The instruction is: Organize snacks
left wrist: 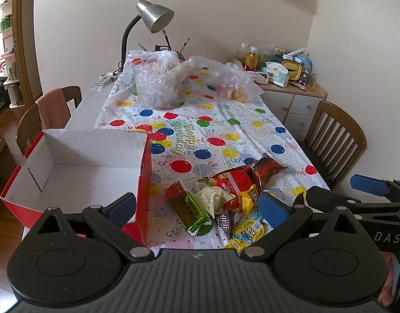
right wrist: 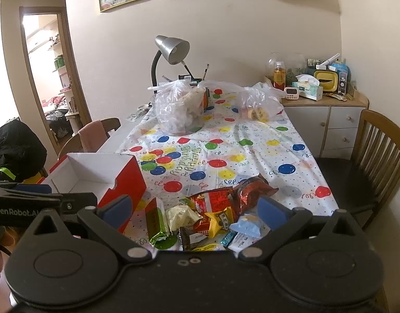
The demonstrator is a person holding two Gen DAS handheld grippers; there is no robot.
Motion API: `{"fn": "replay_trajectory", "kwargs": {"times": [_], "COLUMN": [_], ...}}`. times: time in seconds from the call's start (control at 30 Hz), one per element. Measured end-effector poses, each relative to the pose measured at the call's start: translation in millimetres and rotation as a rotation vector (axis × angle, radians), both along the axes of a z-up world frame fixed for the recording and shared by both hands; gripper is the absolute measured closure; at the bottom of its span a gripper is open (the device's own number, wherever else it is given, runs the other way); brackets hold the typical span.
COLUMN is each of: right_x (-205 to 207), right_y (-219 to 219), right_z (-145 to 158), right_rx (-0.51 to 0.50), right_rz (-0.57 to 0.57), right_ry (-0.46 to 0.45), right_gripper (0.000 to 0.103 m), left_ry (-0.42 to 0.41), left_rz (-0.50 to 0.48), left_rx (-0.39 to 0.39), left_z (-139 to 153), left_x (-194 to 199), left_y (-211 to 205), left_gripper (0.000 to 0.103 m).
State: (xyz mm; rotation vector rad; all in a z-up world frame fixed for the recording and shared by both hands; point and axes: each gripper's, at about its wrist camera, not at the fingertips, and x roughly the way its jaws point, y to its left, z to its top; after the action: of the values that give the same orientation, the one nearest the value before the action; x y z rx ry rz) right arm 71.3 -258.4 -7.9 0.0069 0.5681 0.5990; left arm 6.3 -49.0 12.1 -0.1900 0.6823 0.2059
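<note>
Cardboard box (left wrist: pixel 77 167), red outside and white inside, stands open on the near left part of the table, and its inside shows nothing in it. Just to the right of it a small heap of snacks (left wrist: pixel 226 195) lies on the balloon tablecloth (left wrist: pixel 226 120), which carries the words "Happy Birthday". The heap has a green foil bar (left wrist: pixel 189 208), a pale crumpled packet (left wrist: pixel 213 198), a red packet (left wrist: pixel 233 182), a dark red foil bag (left wrist: pixel 267 169), a yellow packet (left wrist: pixel 248 198), a dark M&M's bag (left wrist: pixel 226 221) and a round yellow Minions lid (left wrist: pixel 248 233). The right wrist view also shows a light blue wrapped piece (right wrist: pixel 245 227).

At the far end of the table two clear plastic bags (left wrist: pixel 158 80) hold more food; the right one (left wrist: pixel 236 86) holds round biscuits. A grey desk lamp (left wrist: pixel 155 15) stands behind them.

The left gripper (left wrist: pixel 197 206) has its fingers spread wide and holds nothing; it hovers over the box edge and the heap. The right gripper (right wrist: pixel 194 208) is also spread wide and empty, above the snacks. Its side reads "DAS", the left one's "GenRobot.AI".
</note>
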Motion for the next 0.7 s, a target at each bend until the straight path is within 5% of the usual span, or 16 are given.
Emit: {"fn": "replay_trajectory", "kwargs": {"times": [0.4,0.7], "right_x": [13.9,39.5], "right_y": [-2.9,-9.1], "right_z": [-12.4,-48.7], "right_rx": [-0.031,-0.067], "right_rz": [-0.030,-0.028], "right_ry": [0.029,0.133], "right_gripper": [0.000,0.004], "left_ry": [0.061,0.160], "left_rz": [-0.024,-0.029], "left_rx": [-0.025,-0.027], "left_z": [-17.7,-45.5], "left_x": [25.0,50.2], "left_y": [-4.9,-1.4], "left_gripper": [0.002,0.002]}}
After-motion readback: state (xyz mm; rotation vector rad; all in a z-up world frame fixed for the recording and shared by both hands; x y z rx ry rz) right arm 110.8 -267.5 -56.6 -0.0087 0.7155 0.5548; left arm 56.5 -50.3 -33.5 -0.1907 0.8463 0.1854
